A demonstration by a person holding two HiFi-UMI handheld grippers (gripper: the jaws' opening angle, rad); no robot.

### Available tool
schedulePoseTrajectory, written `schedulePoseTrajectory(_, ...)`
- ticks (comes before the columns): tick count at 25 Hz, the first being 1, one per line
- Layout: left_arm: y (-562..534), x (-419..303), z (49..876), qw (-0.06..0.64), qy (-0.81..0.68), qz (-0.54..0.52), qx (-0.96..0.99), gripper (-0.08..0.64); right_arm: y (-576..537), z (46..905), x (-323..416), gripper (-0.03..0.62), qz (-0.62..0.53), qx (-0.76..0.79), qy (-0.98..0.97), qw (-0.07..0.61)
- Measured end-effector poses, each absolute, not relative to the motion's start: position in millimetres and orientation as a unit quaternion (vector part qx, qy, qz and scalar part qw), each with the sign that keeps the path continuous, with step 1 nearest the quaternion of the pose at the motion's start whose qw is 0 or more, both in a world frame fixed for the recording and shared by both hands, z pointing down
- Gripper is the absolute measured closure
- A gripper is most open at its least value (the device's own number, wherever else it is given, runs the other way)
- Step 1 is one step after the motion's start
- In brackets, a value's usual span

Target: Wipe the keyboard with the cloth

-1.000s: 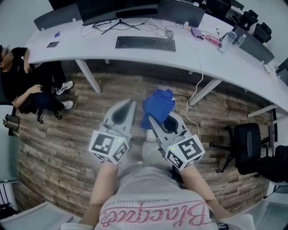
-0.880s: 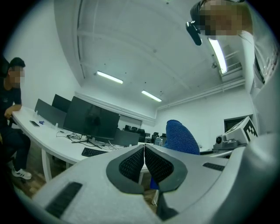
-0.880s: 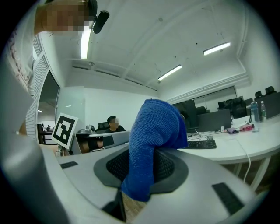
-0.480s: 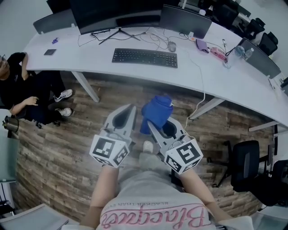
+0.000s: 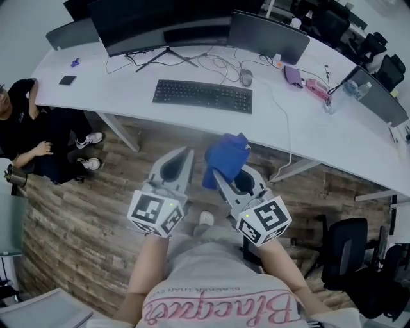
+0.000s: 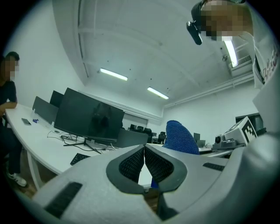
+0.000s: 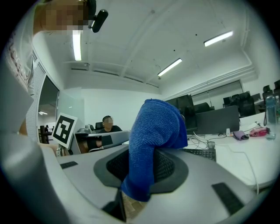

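Note:
A black keyboard (image 5: 202,96) lies on the white desk (image 5: 320,128), ahead of both grippers. My right gripper (image 5: 216,172) is shut on a blue cloth (image 5: 225,155), which bunches up over its tips and drapes down between the jaws (image 7: 153,144). My left gripper (image 5: 186,154) is shut with nothing in it, its pads (image 6: 131,164) meeting at the tips. Both hang over the wooden floor, short of the desk's near edge. In the left gripper view the cloth (image 6: 180,136) rises just to the right, and a corner of the keyboard (image 6: 78,158) shows below the monitor.
Monitors (image 5: 160,19) and cables (image 5: 218,61) line the desk's back. A mouse (image 5: 246,77), a purple case (image 5: 293,75) and a bottle (image 5: 354,88) sit to the right, a phone (image 5: 66,81) at left. A seated person (image 5: 25,134) is by the desk's left end; an office chair (image 5: 343,259) stands right.
The desk and keyboard have drawn nearer and lower in the head view as I step forward. Both grippers keep their pose, the cloth still clamped in the right.

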State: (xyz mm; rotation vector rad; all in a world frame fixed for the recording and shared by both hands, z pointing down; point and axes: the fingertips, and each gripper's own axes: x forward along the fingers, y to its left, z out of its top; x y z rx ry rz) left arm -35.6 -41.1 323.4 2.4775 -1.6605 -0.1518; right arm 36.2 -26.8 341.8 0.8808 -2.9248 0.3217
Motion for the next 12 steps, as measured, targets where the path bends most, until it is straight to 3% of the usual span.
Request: schedulePoseTrajectory(12,-92.4,-48.0,326.9,0.060,-0.582,-0.057,0.809,0.554,-83.4,348.4,26.4,0.488,0.100,0.258,-0.960,0.039)
